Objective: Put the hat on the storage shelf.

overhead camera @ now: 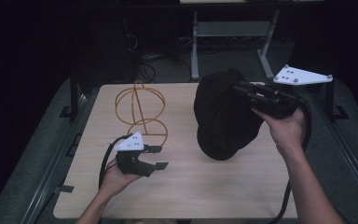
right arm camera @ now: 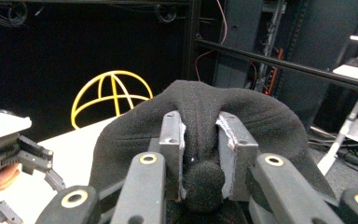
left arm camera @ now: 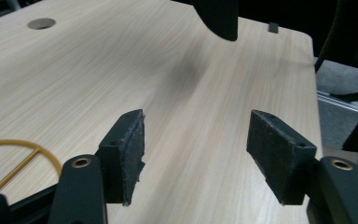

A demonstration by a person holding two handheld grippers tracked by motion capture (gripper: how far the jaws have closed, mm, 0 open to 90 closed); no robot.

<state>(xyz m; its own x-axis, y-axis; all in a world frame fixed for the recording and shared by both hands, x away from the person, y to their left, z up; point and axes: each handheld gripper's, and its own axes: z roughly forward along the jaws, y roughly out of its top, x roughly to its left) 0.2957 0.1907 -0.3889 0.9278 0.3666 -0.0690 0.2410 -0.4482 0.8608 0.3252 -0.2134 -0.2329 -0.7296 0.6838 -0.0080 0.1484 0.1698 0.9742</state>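
Right gripper point(overhead camera: 242, 91) clamps a fold of a black fleece hat point(overhead camera: 223, 116), holding it lifted above the desk point(overhead camera: 191, 186); the right gripper view shows the fabric pinched between both pads. Left gripper point(overhead camera: 161, 157) hovers low over the desk, jaws apart with nothing between them. No writing or brand is legible anywhere. A yellow wire stand point(overhead camera: 140, 109) sits at the desk's far left. The left gripper view reveals a round hole point(left arm camera: 41, 23) in the desktop.
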